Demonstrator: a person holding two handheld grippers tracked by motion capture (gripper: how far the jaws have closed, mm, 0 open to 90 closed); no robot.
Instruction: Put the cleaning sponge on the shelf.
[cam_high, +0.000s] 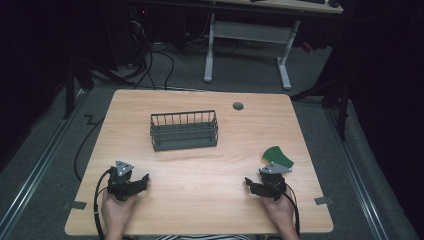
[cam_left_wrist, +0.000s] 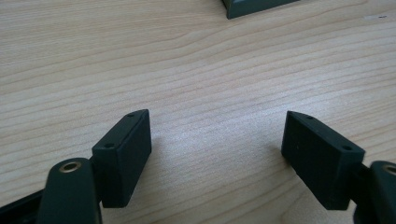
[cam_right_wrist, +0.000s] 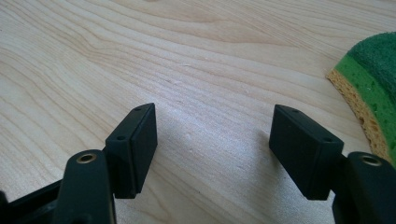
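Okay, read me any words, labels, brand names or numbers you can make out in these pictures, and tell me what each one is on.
None: no readable text stands on anything here.
The wire basket, the green sponge, the wooden table, the left gripper and the right gripper carry no visible print, label or number.
The equipment in the dark background is too dim to show any lettering.
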